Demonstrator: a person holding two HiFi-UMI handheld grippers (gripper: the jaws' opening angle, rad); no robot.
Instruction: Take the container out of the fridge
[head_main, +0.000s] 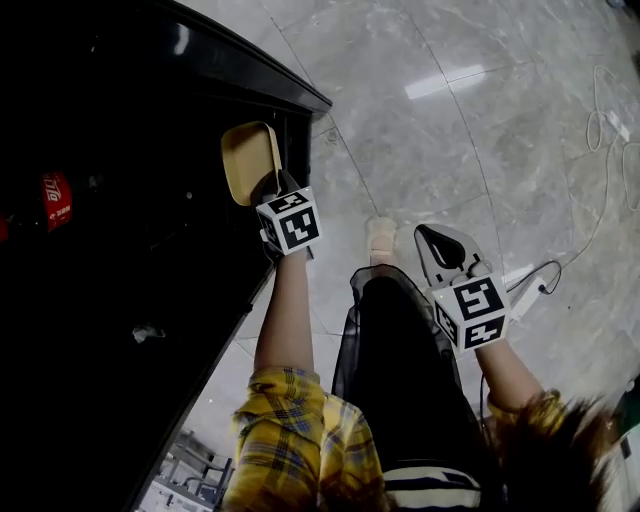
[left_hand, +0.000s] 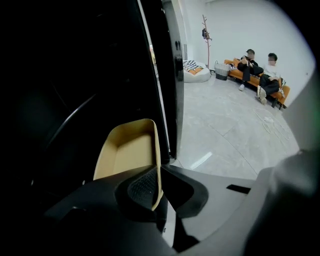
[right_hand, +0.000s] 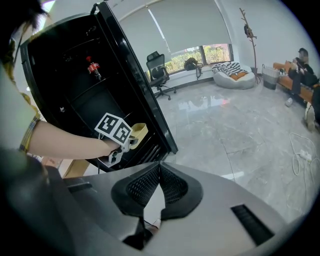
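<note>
A tan, shallow container (head_main: 250, 158) is held at the open front of the black fridge (head_main: 120, 250). My left gripper (head_main: 268, 186) is shut on the container's near side wall. In the left gripper view that thin wall (left_hand: 157, 165) runs between the two ribbed pads and the tray's hollow (left_hand: 125, 150) faces left. My right gripper (head_main: 441, 243) hangs over the floor to the right of the fridge, shut with nothing in it. The right gripper view shows its pads (right_hand: 150, 182) touching, with the left gripper's marker cube (right_hand: 116, 129) and the container (right_hand: 138, 131) beyond.
A red can (head_main: 56, 199) sits deep in the dark fridge. The fridge's front edge (left_hand: 170, 80) stands just right of the container. Grey glossy floor (head_main: 470, 120) spreads to the right, with a cable (head_main: 598, 130) on it. An office chair (right_hand: 158, 74) and seated people (left_hand: 260, 75) are far off.
</note>
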